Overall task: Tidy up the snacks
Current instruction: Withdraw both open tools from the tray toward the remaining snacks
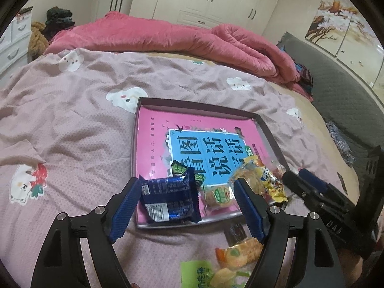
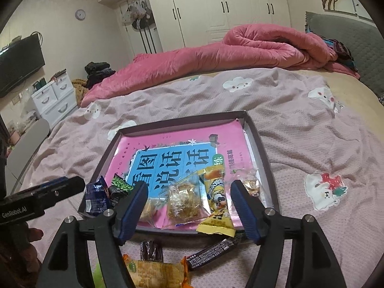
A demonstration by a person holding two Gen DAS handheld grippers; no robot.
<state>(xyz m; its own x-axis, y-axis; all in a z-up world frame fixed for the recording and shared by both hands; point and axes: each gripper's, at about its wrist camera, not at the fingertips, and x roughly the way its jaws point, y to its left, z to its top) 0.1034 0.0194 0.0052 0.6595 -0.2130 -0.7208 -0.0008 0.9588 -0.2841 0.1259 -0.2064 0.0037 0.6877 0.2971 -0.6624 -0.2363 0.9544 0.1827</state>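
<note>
Orange-wrapped biscuits (image 2: 156, 272) lie nearest on the bed (image 2: 312, 144), just short of the tray, beside a small dark-wrapped sweet (image 2: 151, 250) and a black snack bar (image 2: 212, 253); a green packet (image 1: 195, 274) shows at the bottom edge of the left view.

Past them sits a shallow dark-rimmed tray (image 2: 260, 144) lined with a pink and blue printed sheet (image 2: 182, 144). Along its near edge lie a dark blue wafer packet (image 1: 169, 198), a green and black packet (image 1: 178, 168), a round cake in a clear wrapper with a green label (image 1: 217, 195), a clear bag of golden crisp pieces (image 2: 186, 199) and a yellow packet with a cow on it (image 2: 217, 204).

Left tool (image 1: 187, 206) is spread wide, holding nothing; the blue wafer packet lies between its fingers, close to the left one. Right tool (image 2: 189, 210) is likewise wide open and empty, with the clear bag and yellow packet lying in the tray between its fingers.
</note>
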